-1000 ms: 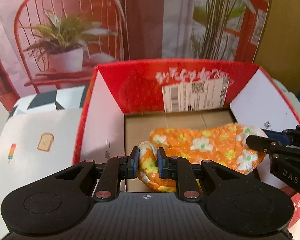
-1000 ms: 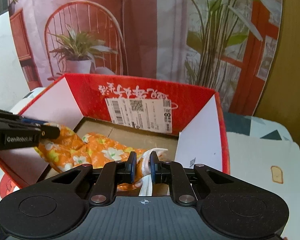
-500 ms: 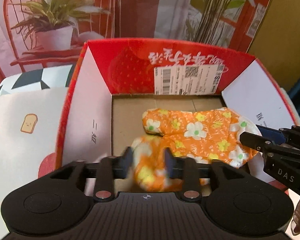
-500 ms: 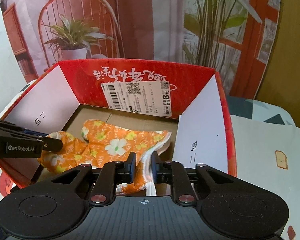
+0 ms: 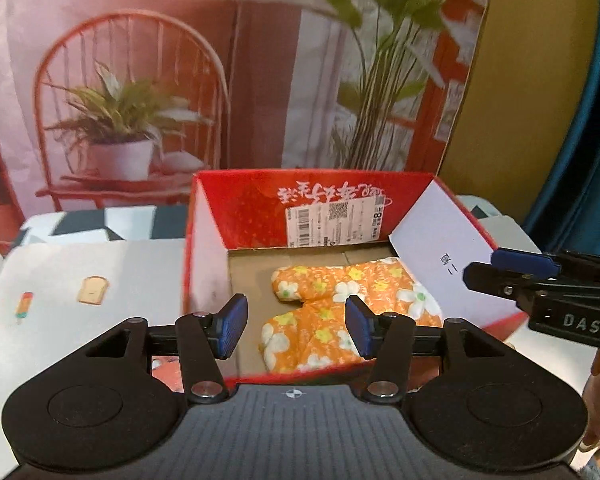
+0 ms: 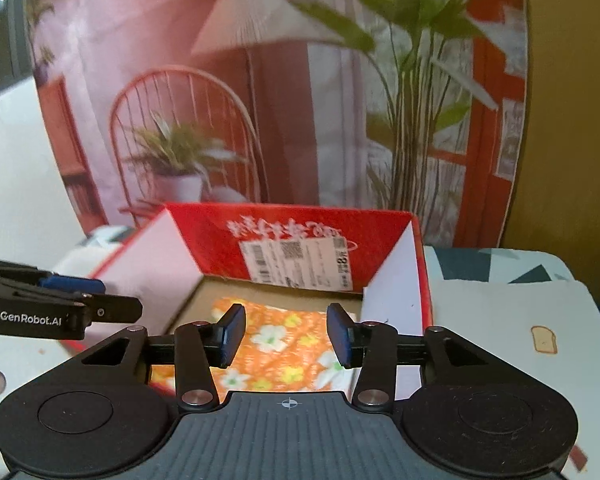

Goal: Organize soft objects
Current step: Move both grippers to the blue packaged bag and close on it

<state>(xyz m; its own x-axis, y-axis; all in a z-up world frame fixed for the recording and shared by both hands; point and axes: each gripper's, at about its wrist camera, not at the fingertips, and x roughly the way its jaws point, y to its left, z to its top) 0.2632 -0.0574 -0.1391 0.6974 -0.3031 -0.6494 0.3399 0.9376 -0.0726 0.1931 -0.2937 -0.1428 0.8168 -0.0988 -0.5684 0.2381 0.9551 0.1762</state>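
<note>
Floral cloth (image 5: pixel 352 308): orange with white and yellow flowers, lying loose on the cardboard floor of the red box (image 5: pixel 260 212), beyond and below both pairs of jaws.
Left gripper (image 5: pixel 293 330): jaws opening, about half spread; nothing pressed between the blue pads, the cloth seen through the gap.
Right gripper (image 6: pixel 286 334): jaws opening, moderately apart, gripping nothing; cloth lies past the tips.
Red box: open-topped, shipping label (image 5: pixel 334 220) on the far inner wall, ahead of both jaws.
Bench (image 5: pixel 80 272): printed covering, left of the left jaws.
</note>
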